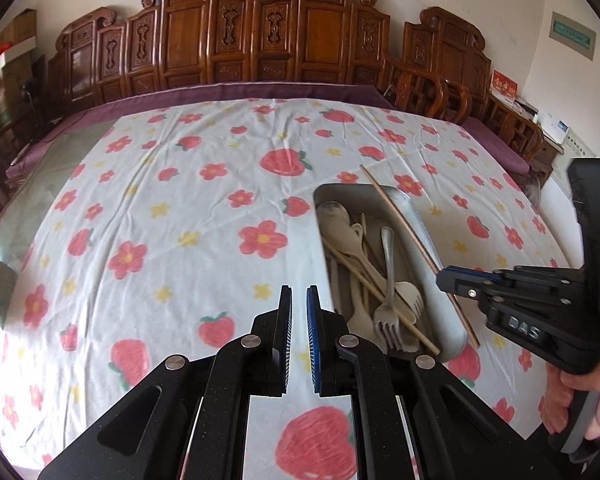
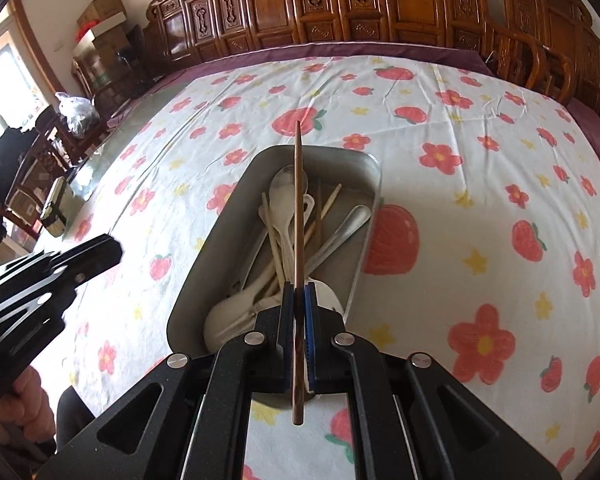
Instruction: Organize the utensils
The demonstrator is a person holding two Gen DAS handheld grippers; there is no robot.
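A metal tray (image 1: pixel 428 216) (image 2: pixel 220 232) sits on the strawberry-print cloth and holds several pale spoons (image 1: pixel 340 220), a metal fork (image 1: pixel 388 308), a metal spoon (image 2: pixel 340 232) and light chopsticks (image 1: pixel 380 292). My right gripper (image 2: pixel 299 292) (image 1: pixel 446 278) is shut on a brown chopstick (image 2: pixel 298 208) (image 1: pixel 404 224), held lengthwise above the tray. My left gripper (image 1: pixel 299 296) (image 2: pixel 108 250) hovers just left of the tray's near end, its fingers nearly closed with a narrow gap and nothing between them.
The cloth (image 1: pixel 180 200) covers a large table with a purple border (image 1: pixel 260 90). Carved wooden chairs (image 1: pixel 260 32) line the far side. A small box-like object (image 2: pixel 56 208) sits on the glass at the table's left edge.
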